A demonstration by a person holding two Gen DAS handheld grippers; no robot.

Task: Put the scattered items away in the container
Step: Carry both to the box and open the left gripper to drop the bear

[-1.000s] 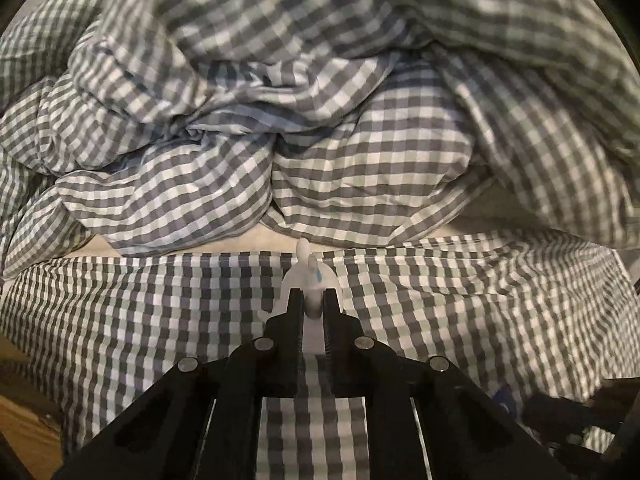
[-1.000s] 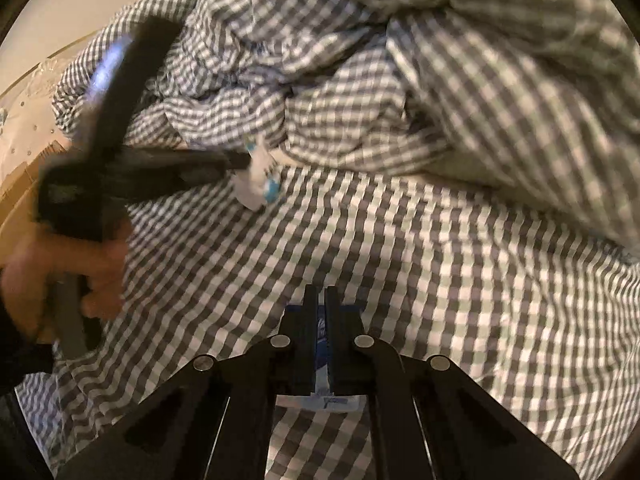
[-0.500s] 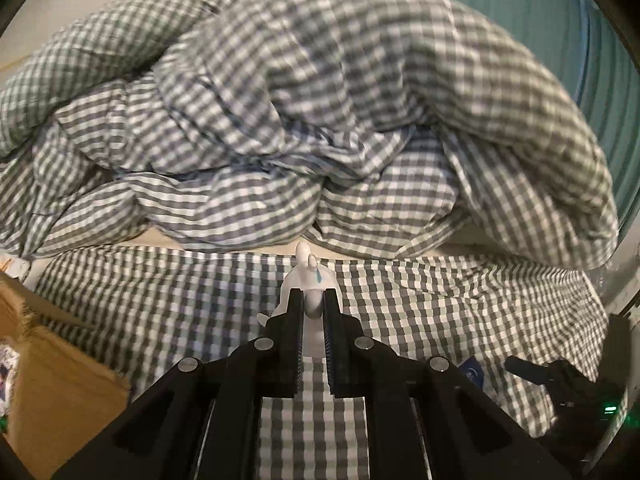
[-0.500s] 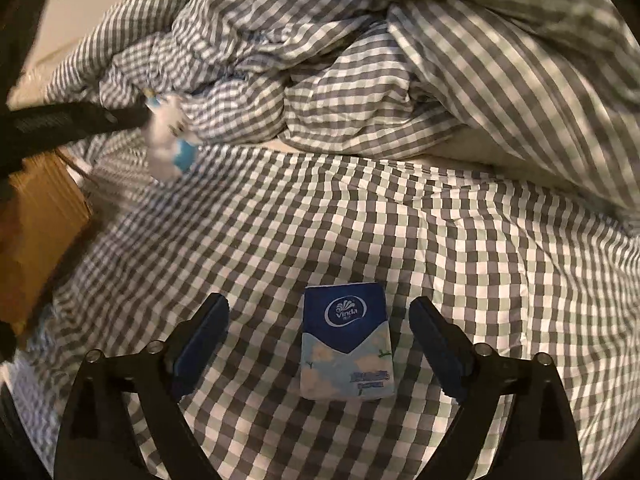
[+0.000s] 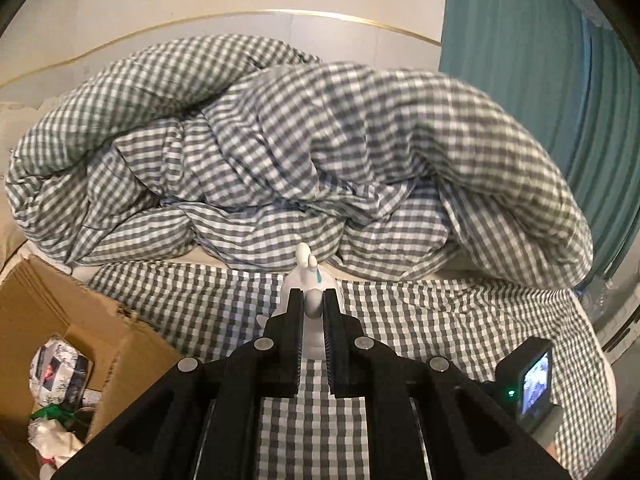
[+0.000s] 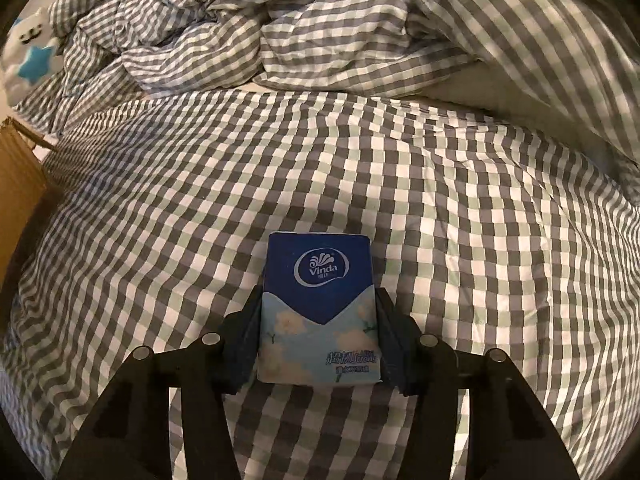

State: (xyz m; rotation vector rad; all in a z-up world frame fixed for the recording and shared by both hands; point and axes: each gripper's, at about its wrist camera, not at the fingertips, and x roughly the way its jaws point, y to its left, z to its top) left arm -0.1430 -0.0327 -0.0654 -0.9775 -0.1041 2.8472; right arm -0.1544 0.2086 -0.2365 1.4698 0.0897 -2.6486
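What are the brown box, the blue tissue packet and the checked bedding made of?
Cardboard box: matte brown corrugated cardboard, going by the creased flap and ragged torn edge.
Vinda tissue packet: probably thin printed plastic film with a slight sheen, though coated paper is possible.
Gingham duvet: soft woven fabric, likely cotton, matte, with deep crumpled folds.

Between your left tongs (image 5: 311,304) sits a small white figurine (image 5: 309,280) with a blue streak, its rounded top poking past the tips. Left of them and lower, the cardboard box (image 5: 60,320) stands open. Between your right tongs (image 6: 318,320), a blue tissue pack (image 6: 318,308) lies flat, logo upward.
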